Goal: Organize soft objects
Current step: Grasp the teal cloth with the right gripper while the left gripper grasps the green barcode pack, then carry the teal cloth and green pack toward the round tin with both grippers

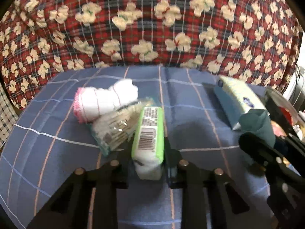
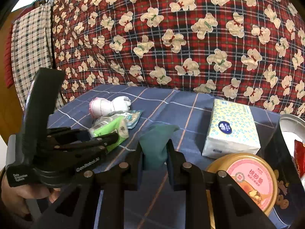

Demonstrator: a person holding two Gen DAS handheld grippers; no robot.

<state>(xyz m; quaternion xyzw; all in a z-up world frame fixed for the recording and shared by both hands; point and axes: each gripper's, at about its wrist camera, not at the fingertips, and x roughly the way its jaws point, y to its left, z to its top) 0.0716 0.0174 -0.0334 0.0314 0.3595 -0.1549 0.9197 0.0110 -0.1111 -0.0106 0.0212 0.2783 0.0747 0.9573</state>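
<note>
jaws clamp green pack (image 1: 148, 133) and teal pouch (image 2: 155, 145); bare blue sheet (image 1: 190, 105) between.

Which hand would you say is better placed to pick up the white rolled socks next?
Neither is free: the left gripper grips the green tissue pack, the right gripper the teal pouch. Once emptied, left; the socks lie just beyond it.

A round pink tin lid (image 2: 251, 179) carries large Chinese characters, the smaller line beneath too blurred to read; the green tissue pack (image 1: 149, 131) bears a barcode and a fine-print label, illegible; the large tissue pack (image 2: 231, 127) shows a dark blue round logo; white lettering on the left gripper (image 2: 106, 140) is unreadable.
</note>
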